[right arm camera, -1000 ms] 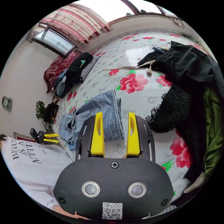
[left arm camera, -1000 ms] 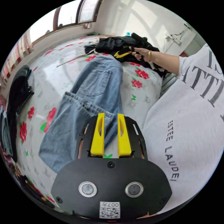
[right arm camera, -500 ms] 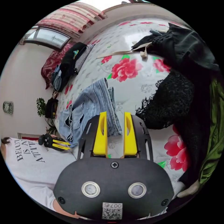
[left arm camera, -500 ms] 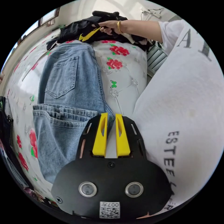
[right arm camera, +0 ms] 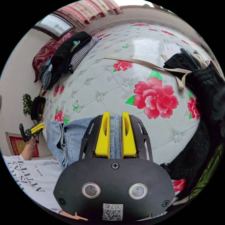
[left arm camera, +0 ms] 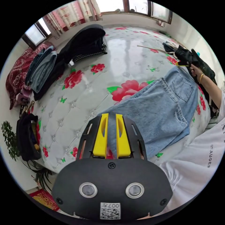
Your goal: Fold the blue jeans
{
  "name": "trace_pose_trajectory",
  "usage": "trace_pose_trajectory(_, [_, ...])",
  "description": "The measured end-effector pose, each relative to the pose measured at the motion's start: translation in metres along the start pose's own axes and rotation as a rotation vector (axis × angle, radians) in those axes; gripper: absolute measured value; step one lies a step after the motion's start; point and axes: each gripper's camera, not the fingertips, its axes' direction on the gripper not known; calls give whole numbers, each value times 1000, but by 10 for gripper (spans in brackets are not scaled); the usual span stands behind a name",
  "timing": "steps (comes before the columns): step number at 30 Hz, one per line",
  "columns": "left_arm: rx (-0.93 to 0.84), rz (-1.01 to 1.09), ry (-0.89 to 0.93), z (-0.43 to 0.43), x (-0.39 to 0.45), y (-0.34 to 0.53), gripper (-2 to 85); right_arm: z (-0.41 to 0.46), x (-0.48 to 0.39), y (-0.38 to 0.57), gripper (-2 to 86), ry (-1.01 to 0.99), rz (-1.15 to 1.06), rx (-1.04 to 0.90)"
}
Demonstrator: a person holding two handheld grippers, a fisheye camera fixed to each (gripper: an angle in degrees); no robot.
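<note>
denim jeans (right arm camera: 116, 133) between right jaws

Blue jeans (left arm camera: 164, 110) lie folded on a floral bed cover (left arm camera: 98, 89), w/ the left gripper (left arm camera: 112, 134) clamped on denim at one end; a hand (left arm camera: 195, 70) w/ the right gripper (left arm camera: 181, 64) reaches the far end, near dark clothes (left arm camera: 84, 42)

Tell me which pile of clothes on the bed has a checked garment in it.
The folded stack near the red pillow: a black-and-white checked piece lies beside its black top. The loose dark heap at the other side is black, with beige straps.
</note>
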Motion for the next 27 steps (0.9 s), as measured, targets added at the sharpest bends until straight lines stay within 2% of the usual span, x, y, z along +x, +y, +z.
trace_pose_trajectory(2, [-88, -14, 21, 45, -18, -6, 60, -35, -2, 14, 81, 10, 51, 161])
trace_pose_trajectory(4, [-85, -33, 60, 72, -29, -8, 59, -82, -28, 48, 82, 17, 24, 322])
trace_pose_trajectory(5, [-64, -41, 77, 75, -34, -11, 58, -88, -39, 57, 82, -19, -11, 338])
trace_pose_trajectory(7, [-50, -46, 84, 76, -39, -18, 58, -86, -88, 93, 85, -232, -177, 252])
trace_pose_trajectory(9, [-28, -49, 85, 73, -45, -24, 59, -59, -129, 126, 88, -348, -264, 130])
trace_pose_trajectory(14, [18, -63, 78, 32, -58, -46, 58, 48, -203, 206, 83, -386, -323, -210])
trace_pose_trajectory(16, [60, -68, 75, 8, -62, -48, 53, 85, -217, 230, 66, -290, -354, -335])
trace_pose_trajectory(18, [47, -70, 30, 2, -65, -49, 45, 94, -217, 242, 53, -203, -377, -351])
trace_pose_trajectory(21, [-78, -60, -1, 40, -70, -53, 48, 87, -197, 243, 55, -229, -376, -359])
trace_pose_trajectory(23, [-41, -91, 49, 36, -83, -55, 49, 73, -180, 243, 73, -259, -347, -328])
trace_pose_trajectory(26, [-40, -121, 18, 4, -89, -70, 47, 26, -121, 244, 116, -197, -168, -201])
trace_pose_trajectory(27, [-29, -113, 5, -4, -88, -71, 45, -1, -81, 249, 131, -196, -40, -104])
